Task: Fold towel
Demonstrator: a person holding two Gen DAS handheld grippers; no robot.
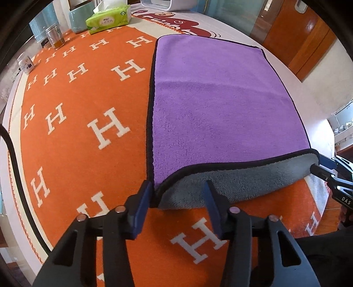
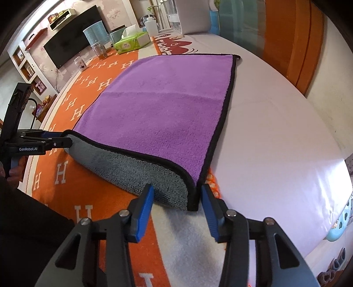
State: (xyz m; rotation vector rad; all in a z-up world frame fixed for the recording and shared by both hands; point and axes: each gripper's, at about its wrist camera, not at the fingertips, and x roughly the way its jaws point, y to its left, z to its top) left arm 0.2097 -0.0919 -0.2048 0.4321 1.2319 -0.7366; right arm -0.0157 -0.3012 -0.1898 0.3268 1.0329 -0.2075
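A purple towel (image 1: 220,103) with a grey underside and black trim lies folded over on the orange H-patterned cloth (image 1: 88,110); the rounded grey fold faces me. It also shows in the right wrist view (image 2: 165,106). My left gripper (image 1: 178,198) is open, its blue fingers either side of the fold's near left corner. My right gripper (image 2: 176,198) is open, straddling the fold's near right corner. The right gripper shows at the right edge of the left wrist view (image 1: 320,167), and the left gripper at the left edge of the right wrist view (image 2: 64,139).
A green tissue pack (image 1: 108,18), a glass jar (image 1: 55,36), a small white bottle (image 1: 26,63) and a teal container (image 1: 78,18) stand at the far left. A white table surface (image 2: 275,136) lies right of the towel. A TV (image 2: 72,42) hangs beyond.
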